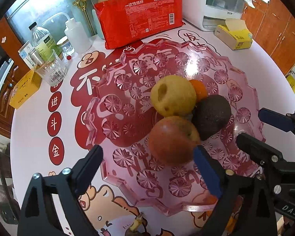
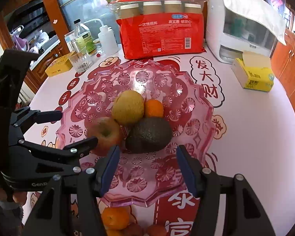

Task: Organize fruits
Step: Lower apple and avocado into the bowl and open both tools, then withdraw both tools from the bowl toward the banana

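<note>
A pink glass fruit plate (image 1: 116,102) (image 2: 186,106) holds a red apple (image 1: 171,139) (image 2: 105,129), a yellow pear (image 1: 172,95) (image 2: 127,107), a dark avocado (image 1: 211,116) (image 2: 149,134) and an orange (image 1: 199,88) (image 2: 153,108). My left gripper (image 1: 147,163) (image 2: 74,127) is open, its fingers either side of the apple, above the plate's near-left part. My right gripper (image 2: 147,169) (image 1: 251,125) is open and empty over the plate's near edge, just short of the avocado. Another orange (image 2: 115,217) lies on the table below the right gripper.
Behind the plate stand a red pack of paper cups (image 1: 139,17) (image 2: 163,35), a white appliance (image 2: 240,25), a yellow tissue box (image 2: 252,74), a glass tumbler (image 1: 51,68), bottles (image 1: 43,39) and a yellow box (image 1: 25,88). The round table's edge curves at the right.
</note>
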### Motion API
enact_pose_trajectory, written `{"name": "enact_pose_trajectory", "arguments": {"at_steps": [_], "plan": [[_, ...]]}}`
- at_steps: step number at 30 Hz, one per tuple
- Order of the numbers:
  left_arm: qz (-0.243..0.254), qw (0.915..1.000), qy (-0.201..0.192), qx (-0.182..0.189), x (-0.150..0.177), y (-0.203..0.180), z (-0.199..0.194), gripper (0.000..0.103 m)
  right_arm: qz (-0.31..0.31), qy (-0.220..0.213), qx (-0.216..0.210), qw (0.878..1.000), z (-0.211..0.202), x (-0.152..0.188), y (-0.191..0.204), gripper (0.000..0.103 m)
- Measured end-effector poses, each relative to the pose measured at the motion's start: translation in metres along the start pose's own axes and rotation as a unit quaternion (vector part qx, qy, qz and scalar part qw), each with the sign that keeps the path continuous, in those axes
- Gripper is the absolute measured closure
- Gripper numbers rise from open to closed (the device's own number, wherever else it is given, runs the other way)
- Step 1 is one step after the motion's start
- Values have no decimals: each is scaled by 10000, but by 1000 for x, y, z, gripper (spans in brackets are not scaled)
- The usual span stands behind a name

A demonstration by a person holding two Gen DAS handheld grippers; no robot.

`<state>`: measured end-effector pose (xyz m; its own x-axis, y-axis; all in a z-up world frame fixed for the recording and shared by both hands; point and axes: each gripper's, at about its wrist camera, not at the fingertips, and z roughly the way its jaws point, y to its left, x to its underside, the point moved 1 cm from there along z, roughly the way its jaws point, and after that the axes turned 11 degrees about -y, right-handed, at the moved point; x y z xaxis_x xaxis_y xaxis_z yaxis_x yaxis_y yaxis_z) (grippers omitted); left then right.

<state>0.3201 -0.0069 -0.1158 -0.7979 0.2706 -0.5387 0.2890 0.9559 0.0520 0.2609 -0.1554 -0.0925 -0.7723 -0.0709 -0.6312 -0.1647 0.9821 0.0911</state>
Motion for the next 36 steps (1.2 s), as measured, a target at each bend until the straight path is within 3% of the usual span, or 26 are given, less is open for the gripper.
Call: {"name": "enact_pose_trajectory", "arguments": {"at_steps": [21, 29, 36], "plan": [[-496, 9986, 130, 145, 24, 9, -26, 6, 92, -58, -102, 9999, -23, 15, 7, 43], [-390, 9989, -145, -210, 22, 12, -58, 6, 32, -169, -148, 9997, -43, 16, 15, 43], [-520, 9978, -338, -244, 22, 16, -89, 6, -36, -393, -194, 9990, -71, 15, 24, 43]]}}
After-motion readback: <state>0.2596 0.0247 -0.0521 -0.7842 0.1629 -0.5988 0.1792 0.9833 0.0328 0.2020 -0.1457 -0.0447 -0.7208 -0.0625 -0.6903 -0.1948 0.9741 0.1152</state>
